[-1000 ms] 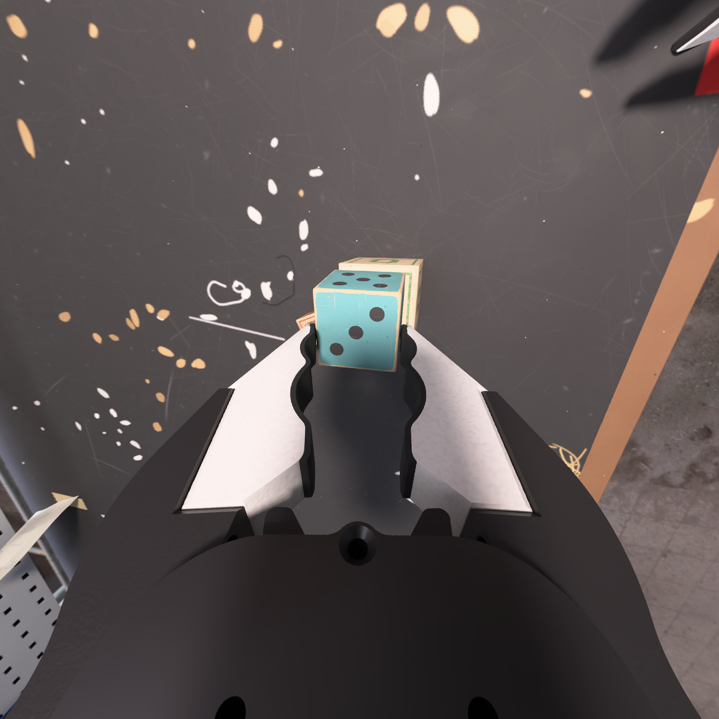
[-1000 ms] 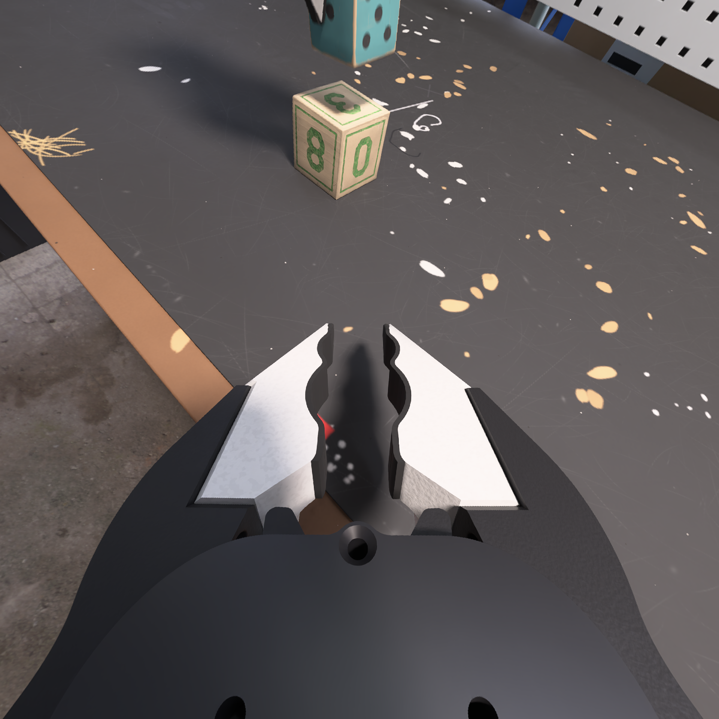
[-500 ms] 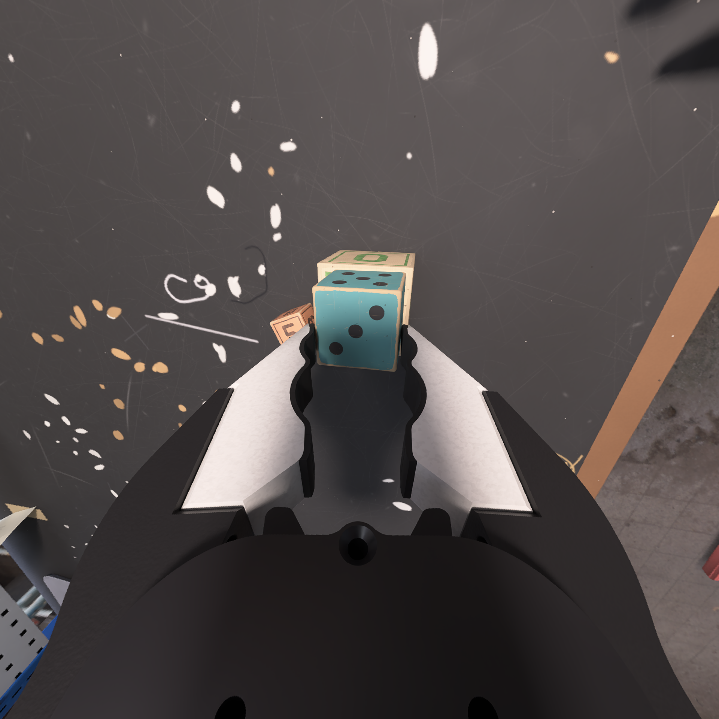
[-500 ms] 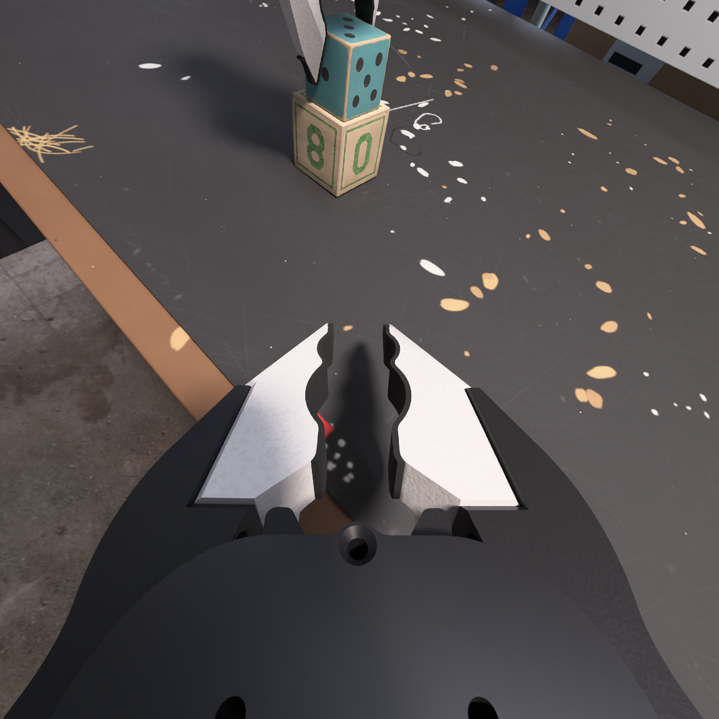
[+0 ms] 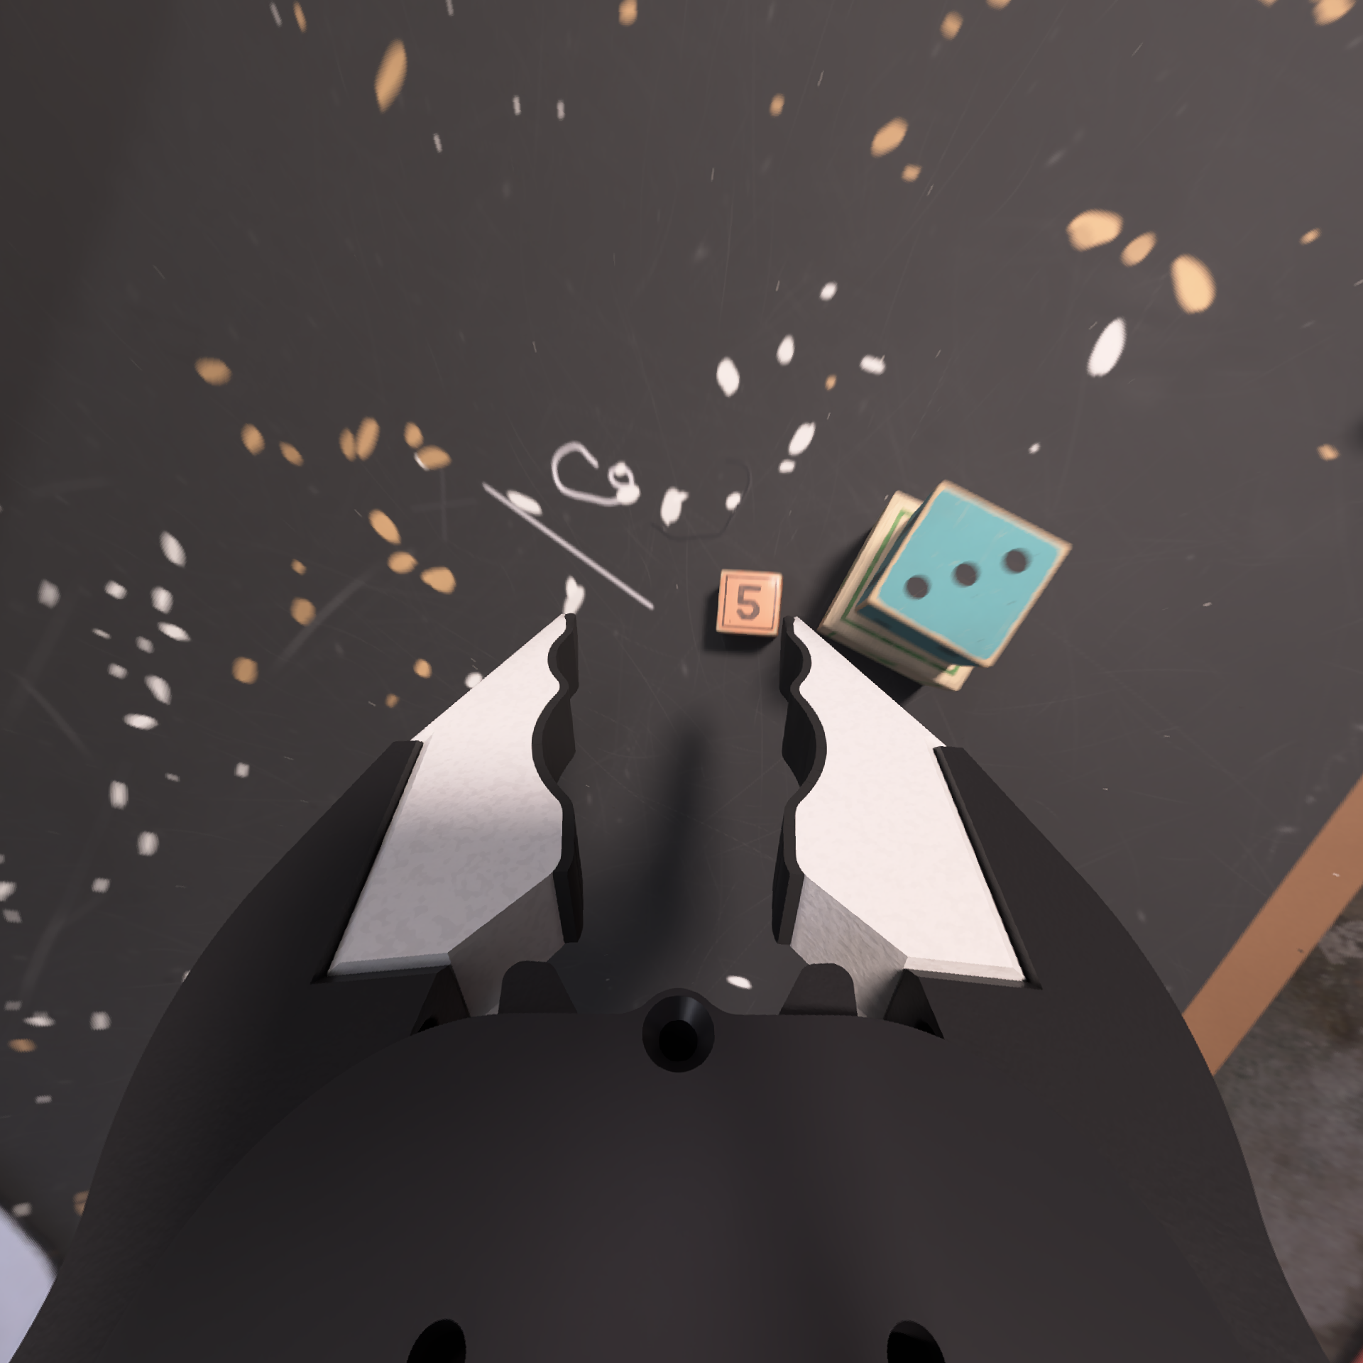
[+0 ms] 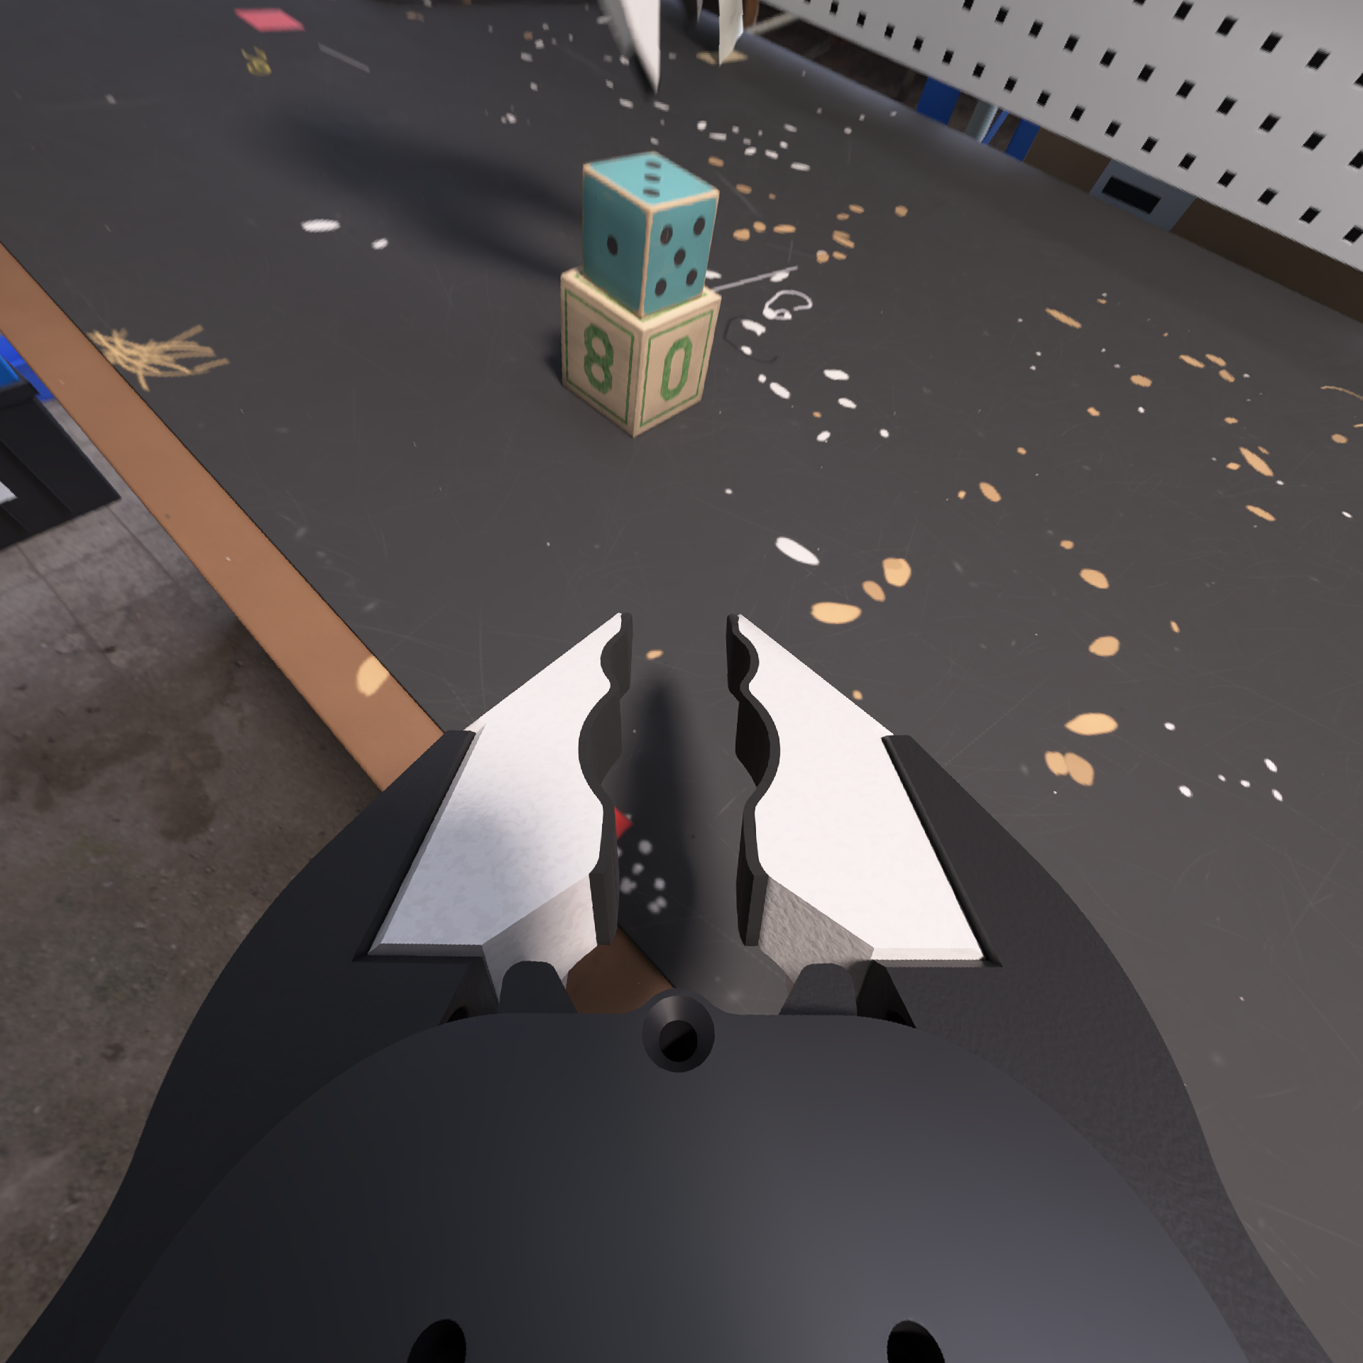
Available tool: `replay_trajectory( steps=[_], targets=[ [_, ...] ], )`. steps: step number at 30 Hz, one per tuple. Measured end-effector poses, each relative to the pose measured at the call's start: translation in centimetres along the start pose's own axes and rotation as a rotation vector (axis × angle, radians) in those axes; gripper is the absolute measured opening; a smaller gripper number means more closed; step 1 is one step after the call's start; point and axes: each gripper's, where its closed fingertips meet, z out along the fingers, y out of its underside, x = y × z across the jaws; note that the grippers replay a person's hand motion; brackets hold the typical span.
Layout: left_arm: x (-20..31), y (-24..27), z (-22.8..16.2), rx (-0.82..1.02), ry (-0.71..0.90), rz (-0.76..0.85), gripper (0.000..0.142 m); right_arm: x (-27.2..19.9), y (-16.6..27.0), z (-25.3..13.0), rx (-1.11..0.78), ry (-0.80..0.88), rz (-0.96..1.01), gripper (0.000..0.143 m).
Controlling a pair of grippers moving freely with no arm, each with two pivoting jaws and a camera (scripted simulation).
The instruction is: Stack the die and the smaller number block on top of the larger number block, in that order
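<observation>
The teal die (image 6: 649, 236) sits on the larger wooden number block (image 6: 638, 361), turned slightly against it; the stack also shows in the left wrist view, die (image 5: 966, 575) over block (image 5: 859, 612). The smaller orange number block (image 5: 748, 602) lies on the table just left of the stack; the right wrist view does not show it. My left gripper (image 5: 678, 623) is open and empty, high above the table, its right fingertip near the small block. Its fingers (image 6: 649, 44) show above and beyond the stack. My right gripper (image 6: 678, 619) is slightly open and empty, well short of the stack.
The dark table is flecked with white and tan paint. Its brown edge (image 6: 221, 516) runs along the left, with floor beyond; the left wrist view has it at lower right (image 5: 1268, 937). A white pegboard (image 6: 1106, 88) stands at the back right. A straw-like scrap (image 6: 155, 350) lies near the edge.
My left gripper let go of the die on the larger block, opened wide, rose and shifted left, uncovering the small orange block. My right gripper drew back a little, its jaws unchanged.
</observation>
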Motion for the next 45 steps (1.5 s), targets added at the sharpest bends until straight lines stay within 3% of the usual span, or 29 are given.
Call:
replay_trajectory(
  steps=[6, 14, 16, 18, 20, 23, 27, 33, 38, 45],
  targets=[
    [1.7, 4.2, 5.3, -0.016, 0.093, -0.041, 0.057, 0.2, -1.0, -1.0, 0.036, -0.004, 0.027, 0.025],
    [3.1, 4.4, 7.8, 0.046, 0.094, 0.012, 0.054, -0.2, -0.8, -0.8, 0.018, -0.006, 0.01, 0.025],
    [3.1, 4.3, 8.2, 0.054, 0.099, 0.021, 0.046, -0.2, -0.7, -0.7, 0.014, -0.004, 0.007, 0.025],
    [3.1, 4.2, 8.4, 0.072, 0.107, 0.02, 0.027, -0.1, -0.6, -0.7, 0.011, -0.004, 0.01, 0.025],
    [2.9, 4.2, 8.4, 0.073, 0.123, 0.015, 0.027, -0.1, -0.5, -0.6, 0.009, -0.005, 0.013, 0.025],
    [1.8, 4.2, 7.4, 0.063, 0.097, 0.039, 0.027, 0.0, -0.4, -0.6, 0.007, -0.005, 0.014, 0.025],
    [0.2, 1.6, 2.1, 0.144, 0.092, 0.086, 0.027, -0.1, -0.4, -0.5, 0.007, -0.008, 0.013, 0.025],
    [3.5, -1.8, -4.2, 0.167, 0.191, 0.302, 0.027, 0.0, -0.5, -0.6, 0.008, -0.002, 0.003, 0.025],
    [6.0, -1.9, -3.7, 0.087, 0.213, 0.399, 0.027, -0.1, -0.4, -0.6, 0.008, -0.006, 0.003, 0.025],
    [6.9, -1.4, -1.5, 0.037, 0.262, 0.382, 0.027, -0.4, -0.5, -0.7, 0.008, -0.008, -0.006, 0.025]
  ],
)
